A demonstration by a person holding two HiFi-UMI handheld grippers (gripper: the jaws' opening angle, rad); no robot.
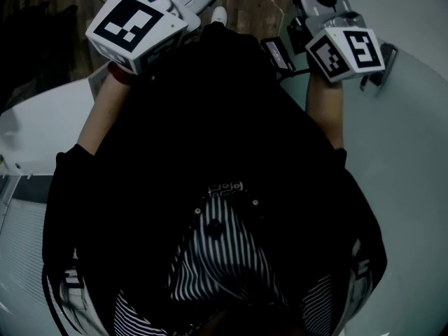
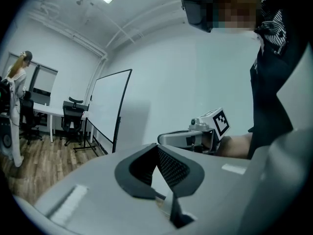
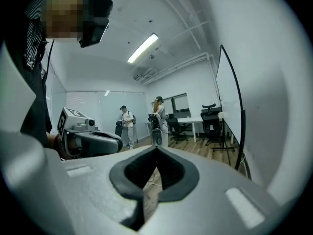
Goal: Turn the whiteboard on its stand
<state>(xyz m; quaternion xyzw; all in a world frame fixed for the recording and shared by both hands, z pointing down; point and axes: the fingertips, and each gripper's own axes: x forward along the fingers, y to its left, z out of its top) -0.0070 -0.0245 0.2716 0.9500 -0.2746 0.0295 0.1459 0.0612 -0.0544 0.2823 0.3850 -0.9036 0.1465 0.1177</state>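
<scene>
The whiteboard [image 2: 110, 109] is a tall white panel in a thin black frame on a dark wheeled stand, standing across the room by the wall. In the right gripper view the whiteboard [image 3: 228, 94] shows nearly edge-on at the right. Both grippers are far from it. My left gripper [image 2: 157, 146] is shut with nothing between its tips. My right gripper [image 3: 157, 147] is likewise shut and empty. In the head view only their marker cubes show, left cube [image 1: 136, 23] and right cube [image 1: 346, 53], held out in front of a dark-clothed torso.
A white desk with black office chairs [image 2: 73, 114] stands behind the whiteboard. One person [image 2: 17, 77] stands at the far left; two people [image 3: 126, 124] stand mid-room on the wooden floor. A pale round table [image 1: 409, 166] lies beside the torso.
</scene>
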